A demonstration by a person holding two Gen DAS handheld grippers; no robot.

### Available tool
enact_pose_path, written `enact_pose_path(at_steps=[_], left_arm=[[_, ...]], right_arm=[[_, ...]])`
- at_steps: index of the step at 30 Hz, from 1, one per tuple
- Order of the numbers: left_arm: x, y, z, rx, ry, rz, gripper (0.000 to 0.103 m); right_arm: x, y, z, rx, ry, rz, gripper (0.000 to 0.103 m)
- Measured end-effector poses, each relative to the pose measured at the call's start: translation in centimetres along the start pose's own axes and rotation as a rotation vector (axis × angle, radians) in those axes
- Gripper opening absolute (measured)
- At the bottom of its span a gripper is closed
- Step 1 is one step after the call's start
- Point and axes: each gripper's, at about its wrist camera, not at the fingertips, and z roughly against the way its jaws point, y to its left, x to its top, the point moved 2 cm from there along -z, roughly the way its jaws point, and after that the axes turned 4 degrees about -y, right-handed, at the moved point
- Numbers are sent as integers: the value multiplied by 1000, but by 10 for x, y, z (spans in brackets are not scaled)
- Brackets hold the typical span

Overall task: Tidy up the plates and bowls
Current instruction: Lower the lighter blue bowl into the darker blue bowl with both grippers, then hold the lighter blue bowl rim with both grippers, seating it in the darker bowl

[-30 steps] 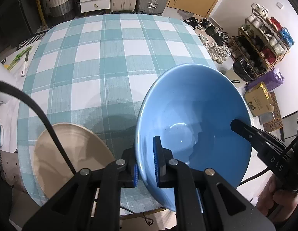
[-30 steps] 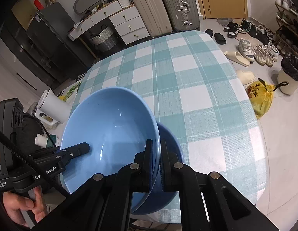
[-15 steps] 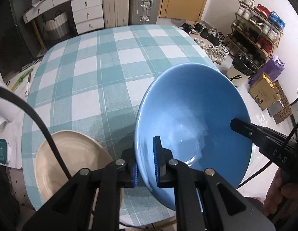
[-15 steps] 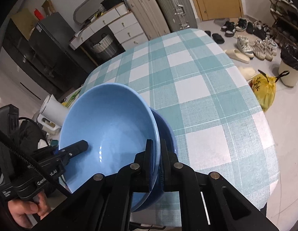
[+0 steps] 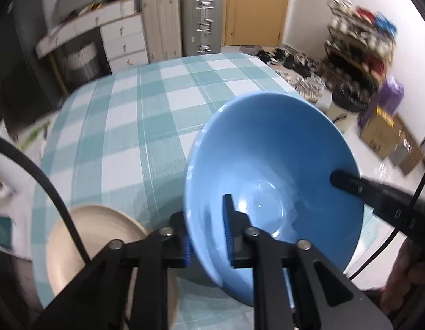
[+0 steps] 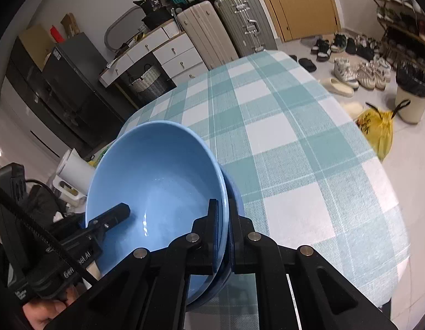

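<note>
A light blue bowl [image 5: 270,165] is held off the checked table by both grippers. My left gripper [image 5: 207,236] is shut on its near-left rim. My right gripper [image 6: 225,233] is shut on the opposite rim; its finger [image 5: 350,184] shows inside the bowl in the left wrist view. In the right wrist view the bowl [image 6: 157,187] sits nested in a darker blue bowl [image 6: 236,200] beneath it. A beige plate [image 5: 97,236] lies on the table at the near left, partly hidden by my left gripper.
The teal and white checked tablecloth [image 6: 281,137] covers the round table. Suitcases [image 6: 240,24] and white drawers [image 6: 168,55] stand beyond the far edge. Shoes [image 6: 358,74], a bin [image 6: 413,93] and a yellow bag [image 6: 377,129] lie on the floor at right.
Both grippers have lifted the blue bowls higher and tilted up; more of the room beyond the table shows. The grips on the rim are unchanged.
</note>
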Motion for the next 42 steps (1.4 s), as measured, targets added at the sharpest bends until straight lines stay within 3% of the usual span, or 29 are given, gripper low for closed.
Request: enact_pose_path(at_steps=[4,15,22,34,42], left_arm=[[1,7,1,-32,-9,47,16],[-5,3,5,-29,-48,64,16],[-12,-7,8,39,-63,0,16],[-19,-15,3,136,-56,-103,20],[-24,-13,-5,124,-22,-99,20]], right_arm=[[-6,0,0,-2,-14,27,7],[-14,2,6,-8,-54,72,7],[-16,9,12,-66,-87,146,7],[-19,12,14,-93,-93,193,8],[-20,16,14,-124,-95,234,9]])
